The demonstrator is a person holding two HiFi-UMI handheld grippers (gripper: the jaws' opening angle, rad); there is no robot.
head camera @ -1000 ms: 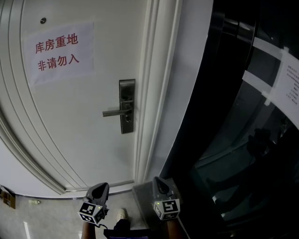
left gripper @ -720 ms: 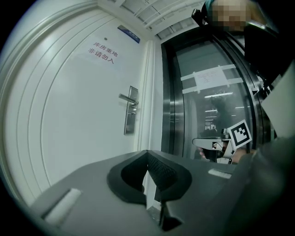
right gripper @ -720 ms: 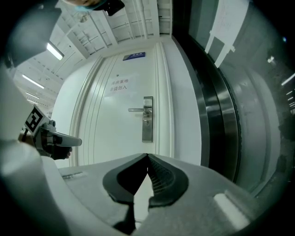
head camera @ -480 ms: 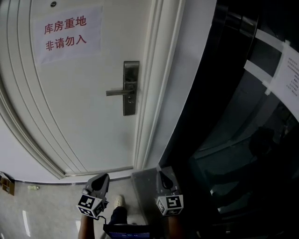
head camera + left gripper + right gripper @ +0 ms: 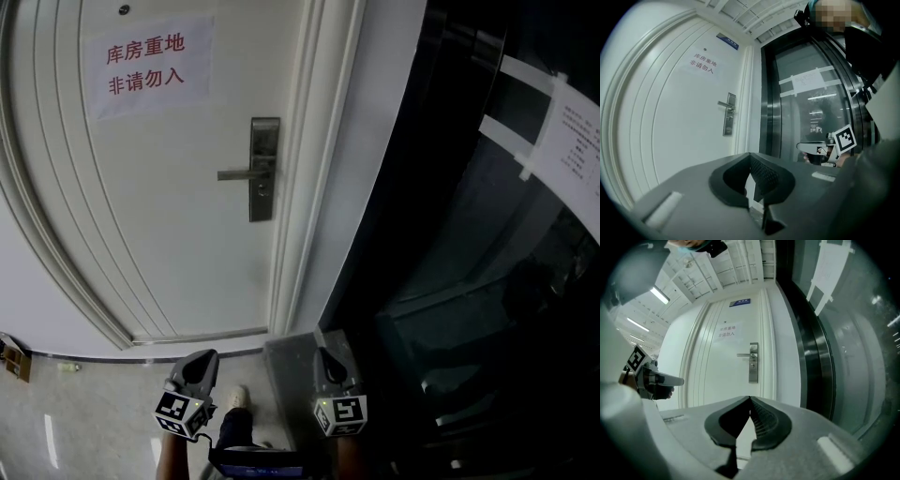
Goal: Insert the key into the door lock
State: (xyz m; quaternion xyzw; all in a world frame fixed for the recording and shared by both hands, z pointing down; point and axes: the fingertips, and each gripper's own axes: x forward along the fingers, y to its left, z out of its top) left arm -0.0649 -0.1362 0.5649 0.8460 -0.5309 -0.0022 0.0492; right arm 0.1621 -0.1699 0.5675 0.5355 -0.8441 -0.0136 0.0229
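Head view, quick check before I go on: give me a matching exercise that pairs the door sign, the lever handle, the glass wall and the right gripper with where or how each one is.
Things:
1 door sign
2 lever handle
3 glass wall
4 right gripper

Descriptions:
A dark, right of the door frame
B jaws together
C red print on white, high on the door
D metal, pointing left from the lock plate

Pairs: 1-C, 2-D, 3-A, 4-B

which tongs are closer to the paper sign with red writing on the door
Left. The left tongs sit below the paper sign, slightly to its right, facing the door; the right tongs are farther right, by the dark glass panel.
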